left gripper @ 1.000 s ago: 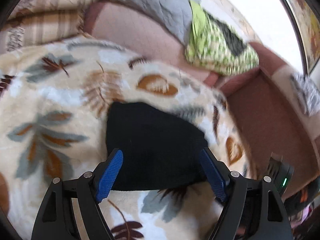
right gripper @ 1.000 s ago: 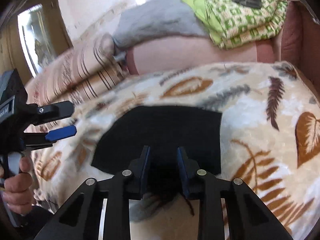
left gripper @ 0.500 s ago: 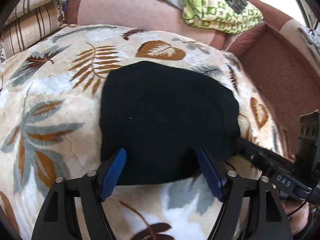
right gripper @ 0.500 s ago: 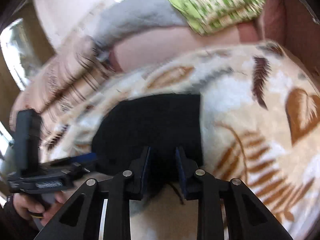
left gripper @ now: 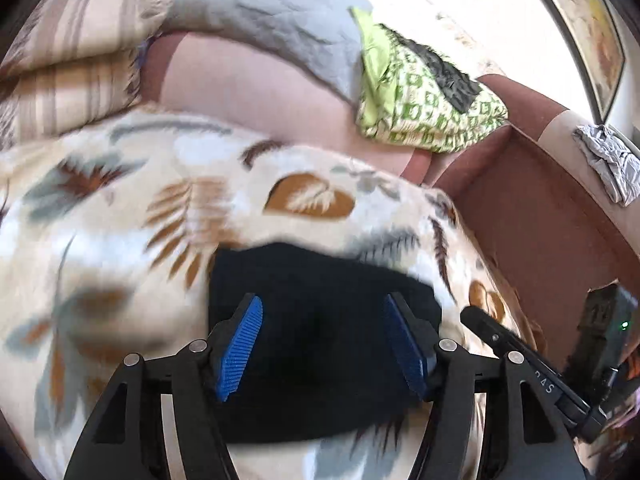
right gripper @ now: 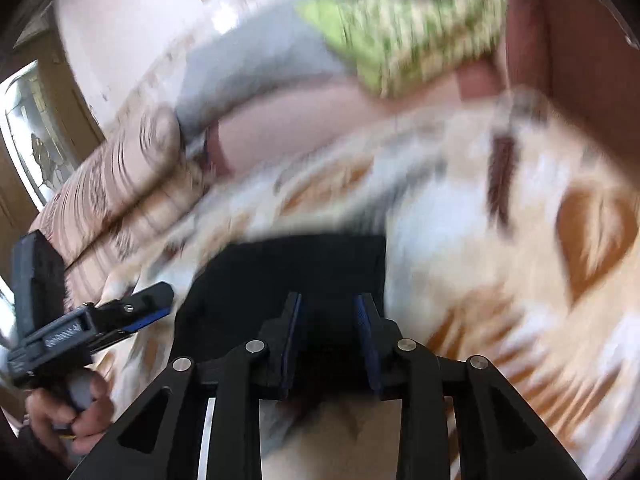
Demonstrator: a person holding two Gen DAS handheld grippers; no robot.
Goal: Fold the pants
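Observation:
The black pants [left gripper: 320, 280] lie folded into a compact rectangle on the leaf-patterned blanket [left gripper: 120, 208]; they also show in the right wrist view [right gripper: 296, 268]. My left gripper [left gripper: 322, 344] is open, its blue pads wide apart over the near edge of the pants, holding nothing. My right gripper [right gripper: 328, 340] has its jaws partly apart over the near edge of the pants, with nothing seen clamped between them. The right gripper also shows at the right of the left wrist view [left gripper: 528, 368], and the left gripper at the left of the right wrist view [right gripper: 92, 324].
A green patterned folded cloth [left gripper: 424, 100] and a grey quilt [left gripper: 264, 24] lie on the sofa back. Striped pillows [left gripper: 68, 60] sit at the far left. A brown sofa seat [left gripper: 552, 224] lies to the right, with a grey cloth [left gripper: 608, 160] on its arm.
Both views have swung and blurred with motion. The left gripper has drawn back and tilted up, so the pants look smaller and lower in its view. The right gripper's jaws have widened slightly.

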